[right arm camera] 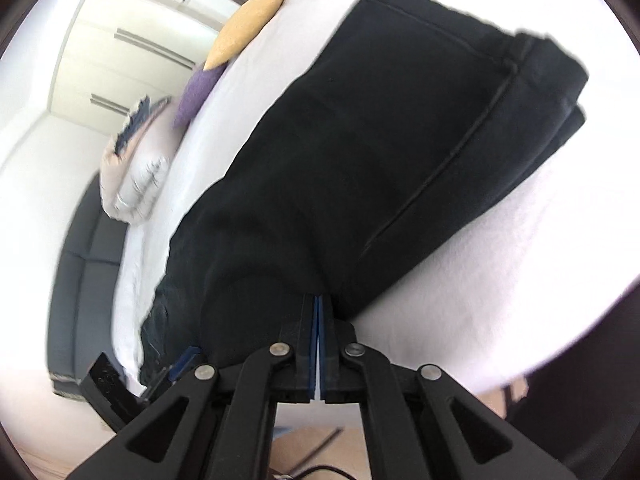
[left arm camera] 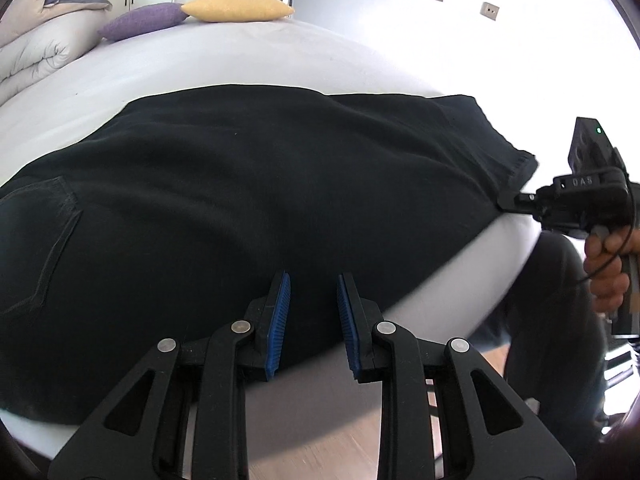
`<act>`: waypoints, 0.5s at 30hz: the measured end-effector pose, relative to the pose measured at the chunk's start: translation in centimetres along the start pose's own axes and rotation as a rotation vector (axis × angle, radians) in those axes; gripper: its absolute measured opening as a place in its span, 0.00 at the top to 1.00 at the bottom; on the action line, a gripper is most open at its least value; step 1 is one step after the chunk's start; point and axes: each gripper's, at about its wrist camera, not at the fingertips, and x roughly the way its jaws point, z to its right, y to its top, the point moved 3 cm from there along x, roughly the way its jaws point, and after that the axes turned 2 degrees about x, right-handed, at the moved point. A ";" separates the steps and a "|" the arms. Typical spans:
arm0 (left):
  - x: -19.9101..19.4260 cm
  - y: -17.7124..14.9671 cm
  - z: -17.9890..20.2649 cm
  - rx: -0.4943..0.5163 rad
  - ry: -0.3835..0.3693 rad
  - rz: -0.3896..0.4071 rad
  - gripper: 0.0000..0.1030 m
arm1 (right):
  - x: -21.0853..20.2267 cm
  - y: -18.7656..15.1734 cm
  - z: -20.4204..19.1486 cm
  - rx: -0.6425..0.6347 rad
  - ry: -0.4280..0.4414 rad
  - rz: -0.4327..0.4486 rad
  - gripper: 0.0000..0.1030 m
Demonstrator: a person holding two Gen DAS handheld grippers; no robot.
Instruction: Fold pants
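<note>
Black pants (left arm camera: 260, 180) lie spread flat across the white bed (left arm camera: 200, 64), a back pocket at the left and the hems at the right. My left gripper (left arm camera: 313, 280) hovers over their near edge, open, its blue pads apart with only cloth showing below the gap. In the right wrist view the pants (right arm camera: 360, 140) run away up and to the right. My right gripper (right arm camera: 318, 300) is shut, pads together, its tips pinching the pants' near edge. The left wrist view shows that right gripper (left arm camera: 505, 201) at the lower leg's edge, held by a hand (left arm camera: 608, 268).
A yellow pillow (left arm camera: 236, 6), a purple pillow (left arm camera: 144, 20) and a folded duvet (left arm camera: 36, 44) lie at the bed's far side. Wooden floor (left arm camera: 320, 432) shows below the near bed edge. A person's dark trouser leg (left arm camera: 560, 300) stands at the right.
</note>
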 end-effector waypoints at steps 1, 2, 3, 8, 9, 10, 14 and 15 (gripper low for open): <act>-0.7 0.4 -0.3 -0.014 -0.020 0.003 0.77 | -0.5 0.1 -0.6 -0.015 -0.010 0.011 0.96; -1.4 1.1 -0.7 -0.038 -0.047 0.021 0.77 | -1.0 0.0 -1.4 -0.032 0.008 0.027 0.82; -2.4 2.7 -1.7 -0.075 -0.086 0.070 0.77 | -1.5 -0.1 -1.7 -0.038 0.046 0.037 0.69; -0.1 10.1 -5.6 -0.137 -0.211 0.075 0.76 | 4.4 1.9 -7.6 -0.029 0.235 -0.060 0.68; 1.7 11.1 -6.4 -0.128 -0.204 0.022 0.76 | 6.1 2.0 -8.7 -0.039 0.266 -0.100 0.68; 3.4 11.9 -7.2 -0.132 -0.203 -0.028 0.76 | 7.7 2.2 -9.5 -0.042 0.274 -0.138 0.68; 8.5 12.6 -11.0 -0.182 -0.187 -0.135 0.76 | 13.4 2.7 -10.4 -0.041 0.232 -0.242 0.69; 8.9 12.5 -12.1 -0.204 -0.224 -0.117 0.79 | 13.5 3.1 -9.3 -0.019 0.215 -0.241 0.86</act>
